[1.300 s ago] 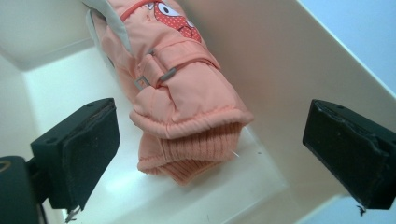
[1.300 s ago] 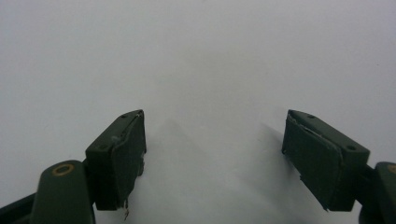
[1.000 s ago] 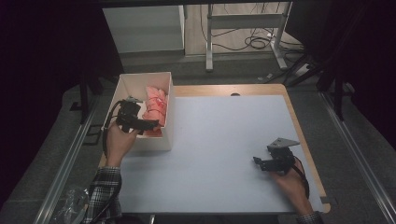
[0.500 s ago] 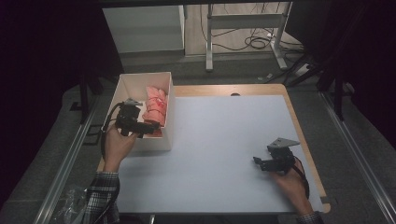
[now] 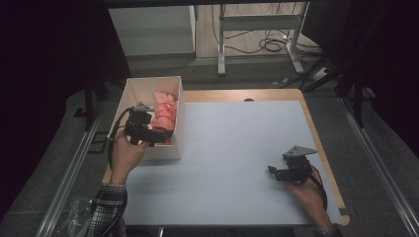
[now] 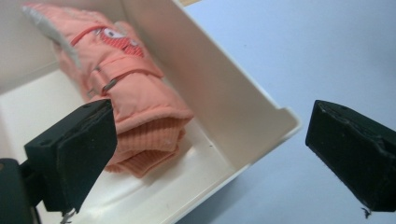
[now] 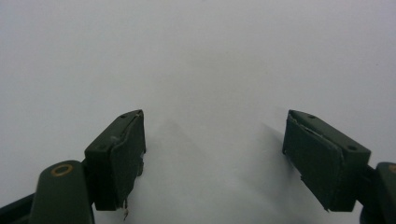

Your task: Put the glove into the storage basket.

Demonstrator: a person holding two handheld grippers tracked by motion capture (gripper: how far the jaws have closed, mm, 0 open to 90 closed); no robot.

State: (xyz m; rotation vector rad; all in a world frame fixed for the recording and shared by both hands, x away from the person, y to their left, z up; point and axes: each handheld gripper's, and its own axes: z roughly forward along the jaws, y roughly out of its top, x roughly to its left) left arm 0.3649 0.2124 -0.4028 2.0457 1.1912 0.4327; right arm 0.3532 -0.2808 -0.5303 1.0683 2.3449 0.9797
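A pink padded mitten [image 5: 164, 114] [image 6: 126, 98] lies inside a white open box [image 5: 179, 106] [image 6: 233, 116] at the table's left edge. My left gripper [image 5: 157, 136] [image 6: 215, 154] hovers over the box's near right corner, open, its jaws wide apart astride the box wall, one inside beside the mitten's ribbed cuff, one outside. It holds nothing. My right gripper [image 5: 272, 172] [image 7: 212, 158] rests low over the white table surface [image 5: 237, 143] at the near right, open and empty, pointing left.
The white mat covers most of a wooden table whose edge [image 5: 323, 148] shows at the right and back. Metal rails [image 5: 74, 163] run along both sides. A desk frame with cables [image 5: 267, 44] stands on the floor behind.
My left gripper has shifted slightly toward the near right corner of the box. The right gripper has stayed put.
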